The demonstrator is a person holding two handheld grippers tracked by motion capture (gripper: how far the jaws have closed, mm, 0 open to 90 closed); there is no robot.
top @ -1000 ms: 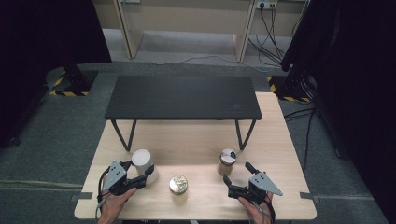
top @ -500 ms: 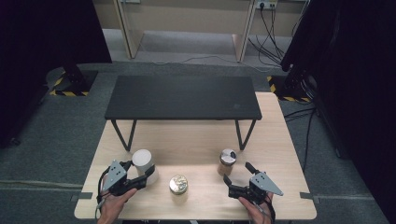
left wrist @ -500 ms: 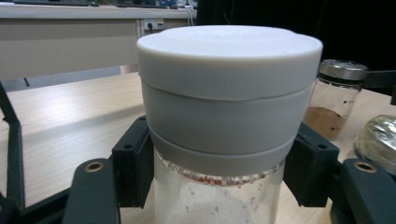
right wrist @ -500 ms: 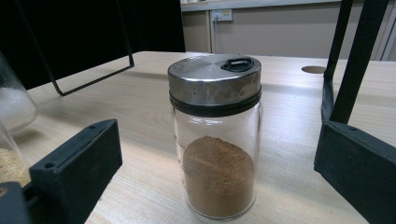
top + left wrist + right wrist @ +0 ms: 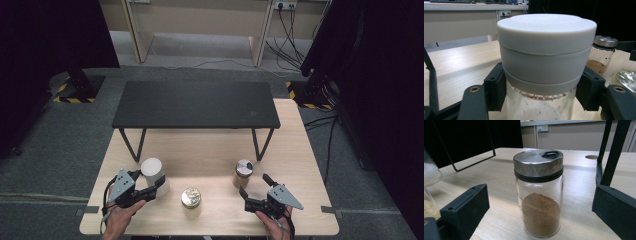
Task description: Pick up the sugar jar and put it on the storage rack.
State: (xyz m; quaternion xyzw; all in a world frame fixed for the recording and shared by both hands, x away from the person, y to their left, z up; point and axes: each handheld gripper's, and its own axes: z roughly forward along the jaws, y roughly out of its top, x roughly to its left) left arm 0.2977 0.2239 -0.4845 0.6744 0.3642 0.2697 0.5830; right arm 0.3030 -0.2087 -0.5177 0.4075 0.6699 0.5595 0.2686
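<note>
Grey-lidded jar [image 5: 544, 65] sits clamped in the left gripper [image 5: 161, 184]; right gripper [image 5: 254, 184], jaws wide, faces the spice jar [image 5: 538, 192] at twelve o'clock.

The high view looks forward and down from above the person's side of the wooden table [image 5: 210, 145]. The left gripper view sits very near the white-lidded jar [image 5: 546, 62] between its jaws and faces across the table. The right gripper view looks level at the spice jar [image 5: 539, 192], just ahead of its jaws. All three views share the spice jar.
</note>
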